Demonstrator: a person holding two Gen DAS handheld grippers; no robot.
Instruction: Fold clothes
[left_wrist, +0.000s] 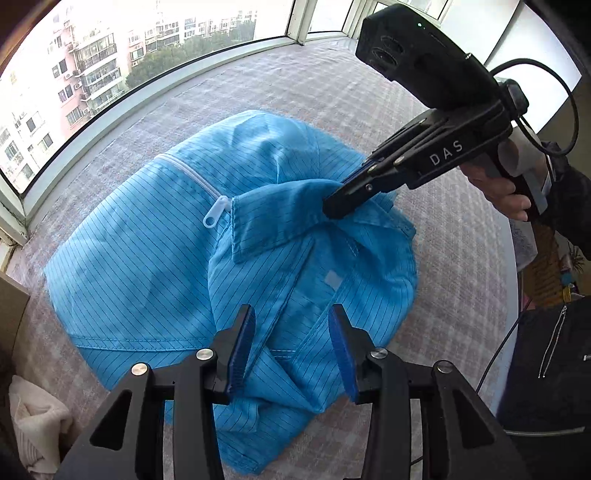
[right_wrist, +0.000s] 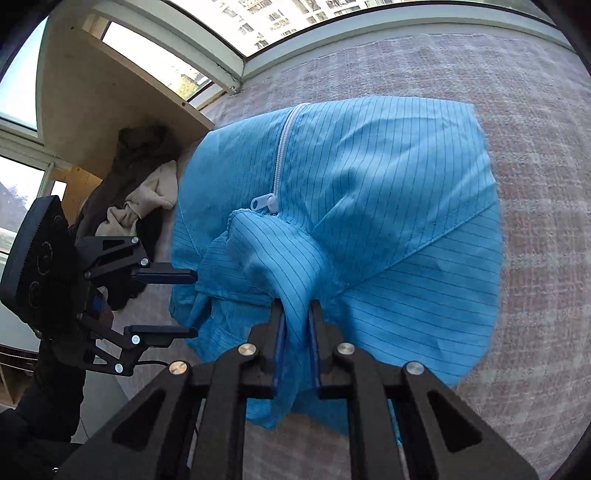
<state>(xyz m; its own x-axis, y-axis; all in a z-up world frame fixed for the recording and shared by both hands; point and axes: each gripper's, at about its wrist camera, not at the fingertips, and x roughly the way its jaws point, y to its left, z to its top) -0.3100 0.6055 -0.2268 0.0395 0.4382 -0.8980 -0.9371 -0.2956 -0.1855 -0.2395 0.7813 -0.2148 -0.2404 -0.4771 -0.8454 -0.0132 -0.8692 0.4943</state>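
A blue pinstriped jacket (left_wrist: 147, 258) with a white zipper (left_wrist: 212, 218) lies bunched on the pinkish checked cloth; it also shows in the right wrist view (right_wrist: 388, 192). My right gripper (left_wrist: 332, 206) is shut on a fold of the jacket near the collar, seen up close in its own view (right_wrist: 297, 314). My left gripper (left_wrist: 291, 328) is open and empty, hovering just above the jacket's near part; in the right wrist view it (right_wrist: 194, 301) sits at the jacket's left edge.
The checked cloth (left_wrist: 443, 295) covers the table by curved windows (left_wrist: 110, 74). A pile of cream and dark clothes (right_wrist: 147, 199) lies beside a wooden board (right_wrist: 110, 110) at the left. The person's dark jacket (left_wrist: 546, 369) is at the right.
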